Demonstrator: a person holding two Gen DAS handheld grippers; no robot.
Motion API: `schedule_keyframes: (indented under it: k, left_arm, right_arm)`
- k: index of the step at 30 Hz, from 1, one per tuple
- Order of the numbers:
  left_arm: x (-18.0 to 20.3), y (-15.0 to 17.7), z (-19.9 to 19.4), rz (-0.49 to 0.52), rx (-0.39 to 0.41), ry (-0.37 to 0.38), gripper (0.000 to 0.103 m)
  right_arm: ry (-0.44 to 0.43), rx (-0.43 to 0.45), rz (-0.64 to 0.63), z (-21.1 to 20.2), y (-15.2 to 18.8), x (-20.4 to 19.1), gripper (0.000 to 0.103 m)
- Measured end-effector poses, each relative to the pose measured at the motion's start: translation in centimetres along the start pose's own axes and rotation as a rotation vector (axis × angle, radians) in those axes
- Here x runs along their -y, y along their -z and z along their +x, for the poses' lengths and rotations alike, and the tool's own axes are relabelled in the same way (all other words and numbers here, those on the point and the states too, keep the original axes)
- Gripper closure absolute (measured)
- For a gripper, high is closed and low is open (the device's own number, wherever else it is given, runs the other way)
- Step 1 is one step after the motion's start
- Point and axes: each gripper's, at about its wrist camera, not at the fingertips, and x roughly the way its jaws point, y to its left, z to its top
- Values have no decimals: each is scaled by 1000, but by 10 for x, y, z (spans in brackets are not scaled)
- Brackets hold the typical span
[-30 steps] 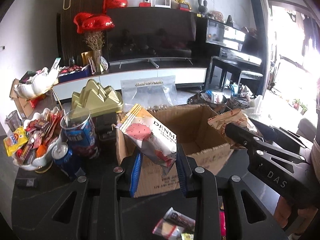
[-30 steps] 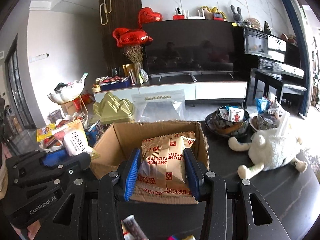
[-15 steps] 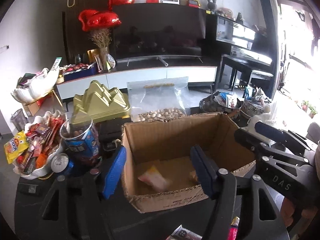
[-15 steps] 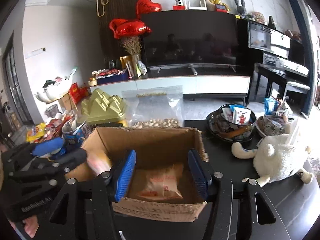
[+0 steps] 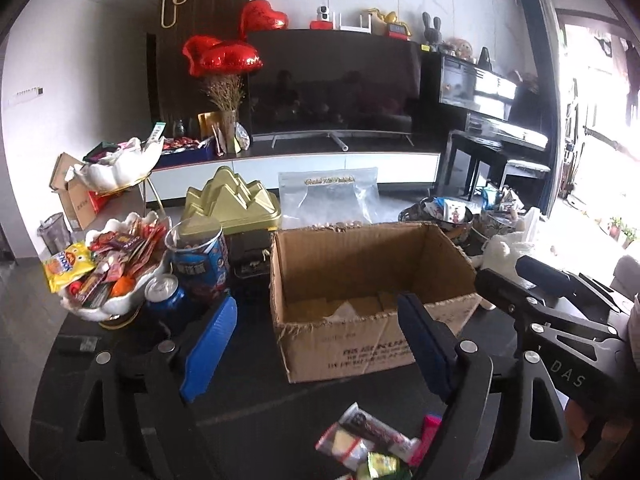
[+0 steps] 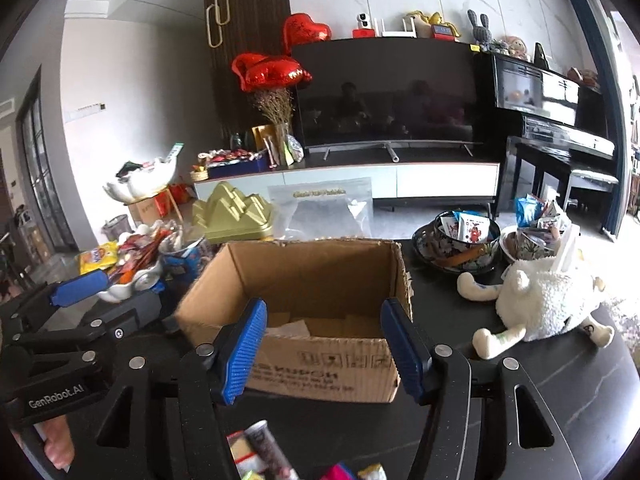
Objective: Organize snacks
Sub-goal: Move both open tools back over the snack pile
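Observation:
An open cardboard box [image 5: 360,264] stands mid-table, also in the right wrist view [image 6: 304,272], with snack packets lying on its floor [image 5: 344,312]. My left gripper [image 5: 320,344] is open and empty, just in front of the box. My right gripper [image 6: 324,344] is open and empty, also in front of the box; its body shows at the right of the left wrist view [image 5: 560,320]. Several loose snack packets [image 5: 368,444] lie on the table below the grippers, also in the right wrist view [image 6: 260,452].
A white bowl of snacks [image 5: 108,276], a blue tub [image 5: 200,256], a soda can [image 5: 164,292] and a gold tin [image 5: 232,204] stand left of the box. A clear bag [image 5: 328,196] is behind it. Dark bowls [image 6: 460,240] and a plush sheep [image 6: 540,300] lie to the right.
Both grippers opened and dropped their packets into the box, then drew back toward me. The box now sits further from both cameras.

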Motion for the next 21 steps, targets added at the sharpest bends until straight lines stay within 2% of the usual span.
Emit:
schedule_keyframes:
  k: [15,21]
  left_arm:
    - [3,41,-64,-15,18,23,13]
    - [4,63,-72,-30,-21,32,10]
  right_arm:
    - [-36,15,16,-63,37,-14,42]
    - [-49,-11,26,-75,55,-17,42]
